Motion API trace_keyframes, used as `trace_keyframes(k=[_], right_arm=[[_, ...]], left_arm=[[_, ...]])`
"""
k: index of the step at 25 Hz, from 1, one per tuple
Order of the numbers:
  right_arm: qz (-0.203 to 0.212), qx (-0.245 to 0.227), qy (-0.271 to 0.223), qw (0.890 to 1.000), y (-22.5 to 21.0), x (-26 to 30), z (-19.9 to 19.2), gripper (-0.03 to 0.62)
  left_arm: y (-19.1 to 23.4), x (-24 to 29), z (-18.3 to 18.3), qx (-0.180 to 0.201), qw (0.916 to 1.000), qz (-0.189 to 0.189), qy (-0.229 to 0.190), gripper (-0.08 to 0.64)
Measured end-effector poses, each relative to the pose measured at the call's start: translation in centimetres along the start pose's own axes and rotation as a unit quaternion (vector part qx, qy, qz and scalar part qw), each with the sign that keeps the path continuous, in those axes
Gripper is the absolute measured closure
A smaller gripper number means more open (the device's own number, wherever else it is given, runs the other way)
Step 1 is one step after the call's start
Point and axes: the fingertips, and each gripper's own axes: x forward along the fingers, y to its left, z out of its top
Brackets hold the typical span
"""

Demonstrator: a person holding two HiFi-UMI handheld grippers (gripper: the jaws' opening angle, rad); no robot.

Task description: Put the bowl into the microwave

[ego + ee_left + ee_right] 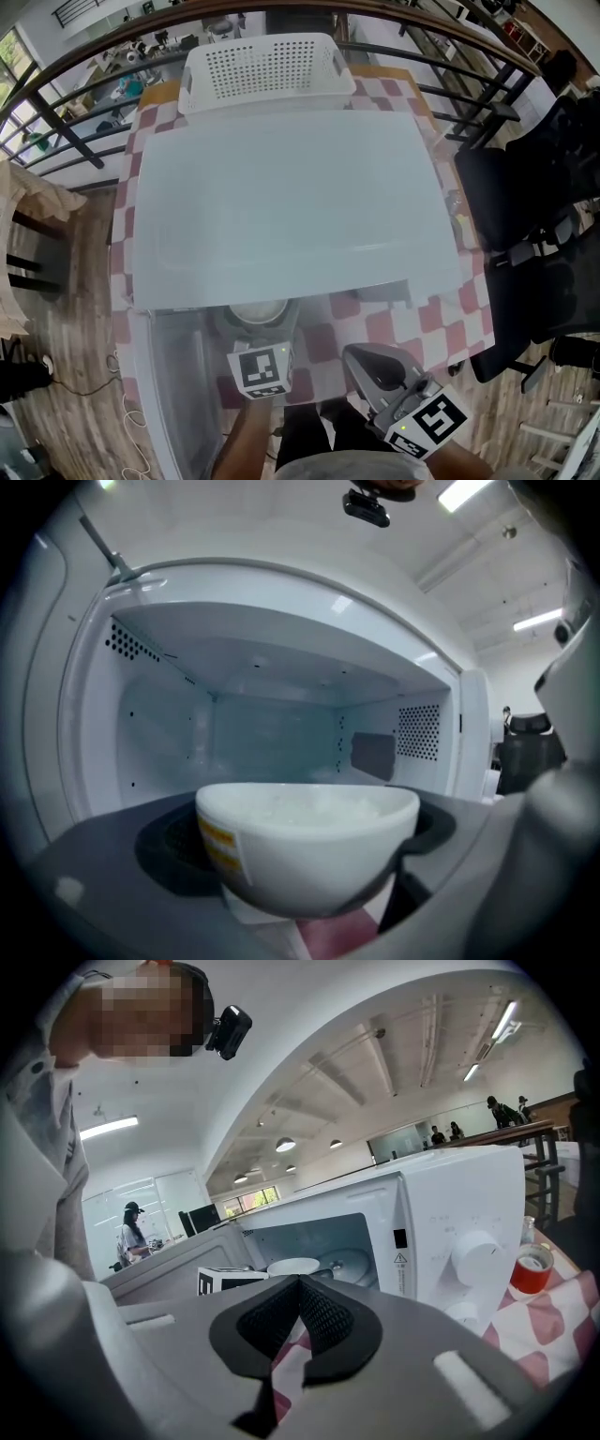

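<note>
- The bowl (309, 841) is held by the left tool (260, 349), whose jaws are pressed on its two sides.
- The bowl is seen just in front of the open mouth of the microwave (291, 206), above the desk (380, 323). It is not yet set down inside.
- The door (178, 375) is open, so that part looks done.
- What seems to be left: the bowl must be moved in, put on the round plate (352, 1265) and let go.
- The right tool (300, 1290) is closed, pad against pad, and nothing is held in it.
- The bowl is white, round and smooth, with a yellow sticker on its side.
- The microwave is a smooth white box with little holes in its inside walls.
- The desk is covered with a red and white checked cloth.
</note>
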Motion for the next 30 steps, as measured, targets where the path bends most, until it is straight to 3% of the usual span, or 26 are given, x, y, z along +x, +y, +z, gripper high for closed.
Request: trace_keyframes(k=[7, 18, 30], right_arm=[[0.003, 0.008, 0.007, 1.0, -0.6, 0.9, -0.6, 0.592], [0.005, 0.01, 0.009, 1.0, -0.7, 1.4, -0.6, 0.592], [0.003, 0.009, 0.005, 1.0, -0.4, 1.5, -0.6, 0.593]], left_arm=[[0.4, 1.7, -1.0, 0.016, 0.9997, 0.009, 0.014, 0.023], [0.6, 3.0, -2.0, 0.011, 0.999, 0.014, 0.04, 0.023], [0.8, 4.1, -3.4, 0.026, 0.9939, 0.044, 0.098, 0.027]])
